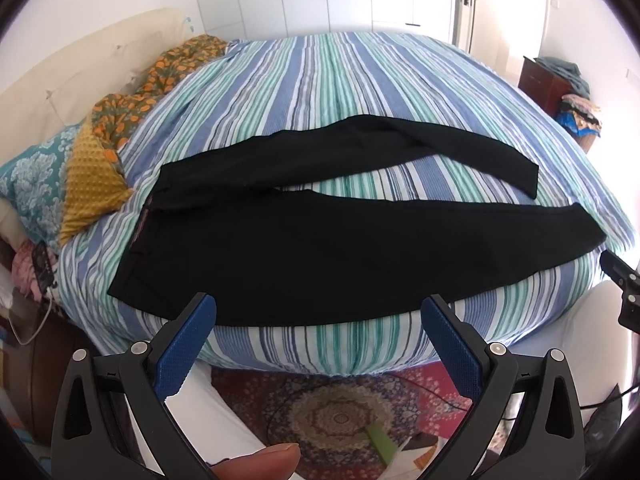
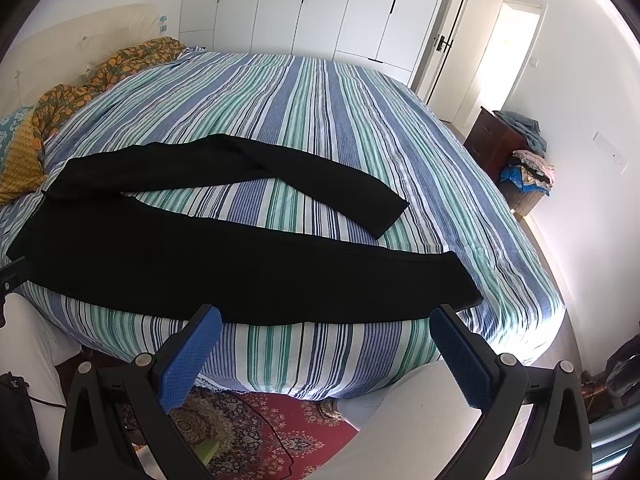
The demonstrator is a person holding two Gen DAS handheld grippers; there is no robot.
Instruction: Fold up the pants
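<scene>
Black pants [image 1: 304,248] lie flat on the striped bedspread [image 1: 320,80], waistband to the left, both legs spread apart and running right. They also show in the right wrist view [image 2: 208,264]. My left gripper [image 1: 320,312] is open and empty, just short of the pants' near edge by the seat. My right gripper [image 2: 326,322] is open and empty, just short of the near leg's lower edge by the cuff [image 2: 460,280]. The right gripper's body shows at the right edge of the left wrist view [image 1: 624,288].
Patterned pillows and an orange floral blanket [image 1: 132,92] pile at the bed's left end. A red patterned rug [image 1: 340,408] lies on the floor below the bed edge. A dark wooden cabinet with heaped clothes [image 2: 516,152] stands by the right wall. White wardrobes [image 2: 320,4] stand behind.
</scene>
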